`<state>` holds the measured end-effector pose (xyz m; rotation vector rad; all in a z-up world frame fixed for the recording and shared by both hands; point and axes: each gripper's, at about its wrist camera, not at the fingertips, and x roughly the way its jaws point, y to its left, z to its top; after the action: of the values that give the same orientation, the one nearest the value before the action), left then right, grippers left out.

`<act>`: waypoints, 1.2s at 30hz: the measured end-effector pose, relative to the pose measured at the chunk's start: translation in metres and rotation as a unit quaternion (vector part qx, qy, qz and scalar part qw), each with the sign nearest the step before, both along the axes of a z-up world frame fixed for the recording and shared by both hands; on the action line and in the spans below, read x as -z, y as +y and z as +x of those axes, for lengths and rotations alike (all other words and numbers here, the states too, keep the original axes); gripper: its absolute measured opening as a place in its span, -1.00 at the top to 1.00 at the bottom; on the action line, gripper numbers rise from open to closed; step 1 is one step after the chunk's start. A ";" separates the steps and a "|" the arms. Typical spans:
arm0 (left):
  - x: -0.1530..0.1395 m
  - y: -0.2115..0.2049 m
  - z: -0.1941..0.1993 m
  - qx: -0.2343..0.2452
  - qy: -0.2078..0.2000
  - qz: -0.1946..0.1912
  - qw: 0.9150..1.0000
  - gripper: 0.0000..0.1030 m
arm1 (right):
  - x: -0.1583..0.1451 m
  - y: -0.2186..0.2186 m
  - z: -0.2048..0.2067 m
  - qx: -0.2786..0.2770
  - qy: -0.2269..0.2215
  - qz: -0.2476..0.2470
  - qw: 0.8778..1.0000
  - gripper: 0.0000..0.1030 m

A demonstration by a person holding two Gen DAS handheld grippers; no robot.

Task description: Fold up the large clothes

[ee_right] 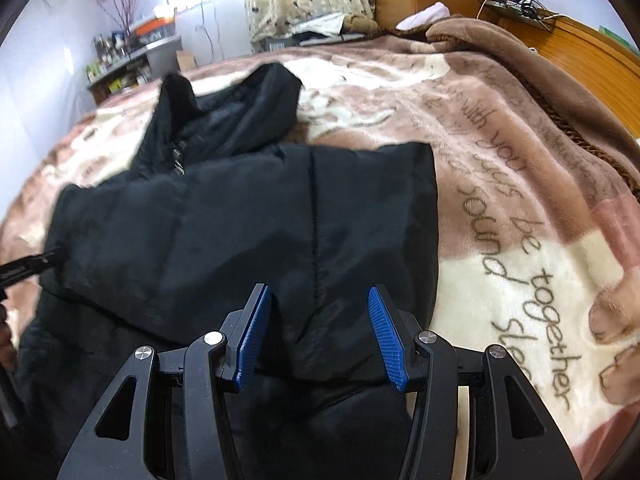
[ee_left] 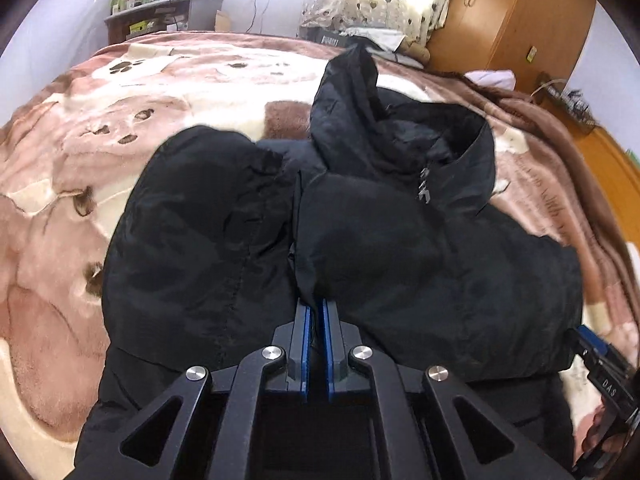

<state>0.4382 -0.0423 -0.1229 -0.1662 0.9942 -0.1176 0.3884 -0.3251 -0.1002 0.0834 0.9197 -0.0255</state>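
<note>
Jacket (ee_left: 360, 240) (black, padded) between both grippers, on blanket (ee_right: 520, 240)

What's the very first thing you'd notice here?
A big black puffy jacket lies bunched across the middle of a pink and cream blanket with writing on it. Blue pads stand out on the right gripper, which straddles the jacket's near edge.

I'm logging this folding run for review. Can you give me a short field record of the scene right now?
garment: black jacket, partly folded, hood toward the window
surface: bed under a pink and cream blanket
left gripper: shut on a fold of the jacket
right gripper: jaws apart, a bunched jacket fold between its blue pads; contact not clear
background: wooden wardrobe
</note>
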 end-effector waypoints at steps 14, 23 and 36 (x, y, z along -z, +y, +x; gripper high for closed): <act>0.028 -0.006 0.014 0.019 0.019 0.024 0.999 0.83 | 0.037 0.009 0.020 -0.007 0.032 -0.027 0.999 -0.06; 0.023 0.000 0.015 0.003 0.030 0.008 1.000 0.71 | 0.037 0.009 0.025 -0.005 0.043 -0.029 0.999 -0.07; -0.031 0.043 -0.045 -0.006 0.025 -0.024 0.999 -0.38 | -0.037 0.014 -0.033 0.011 -0.025 -0.017 0.999 -0.48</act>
<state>0.3935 0.0005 -0.0919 -0.2193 1.0413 -0.1263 0.3557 -0.3108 -0.0636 0.0634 0.8672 -0.0597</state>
